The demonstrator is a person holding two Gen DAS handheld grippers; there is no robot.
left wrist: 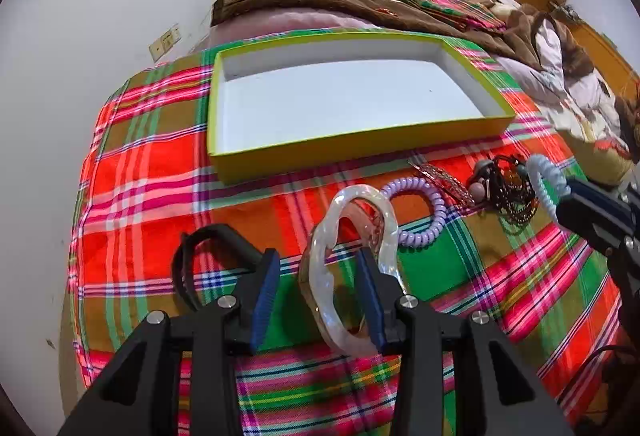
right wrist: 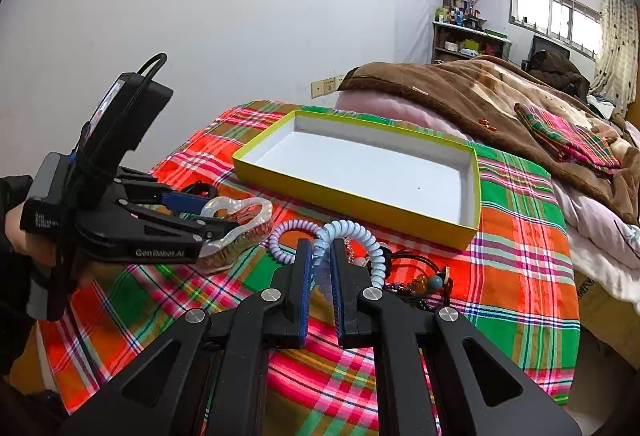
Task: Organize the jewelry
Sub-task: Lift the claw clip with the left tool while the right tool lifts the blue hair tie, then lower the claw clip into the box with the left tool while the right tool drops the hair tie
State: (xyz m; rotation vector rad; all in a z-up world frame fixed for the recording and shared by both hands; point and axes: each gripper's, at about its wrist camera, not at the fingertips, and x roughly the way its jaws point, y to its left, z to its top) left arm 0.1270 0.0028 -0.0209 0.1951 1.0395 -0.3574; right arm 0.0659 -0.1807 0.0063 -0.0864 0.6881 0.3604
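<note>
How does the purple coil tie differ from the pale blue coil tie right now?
The purple coil tie lies flat on the plaid cloth, untouched; the pale blue coil tie is pinched in the right gripper and stands up off the cloth. The purple one keeps a round open loop; the blue one is squeezed flat where the pads grip it. Both are spiral cord ties, and neither is in the yellow box.
</note>
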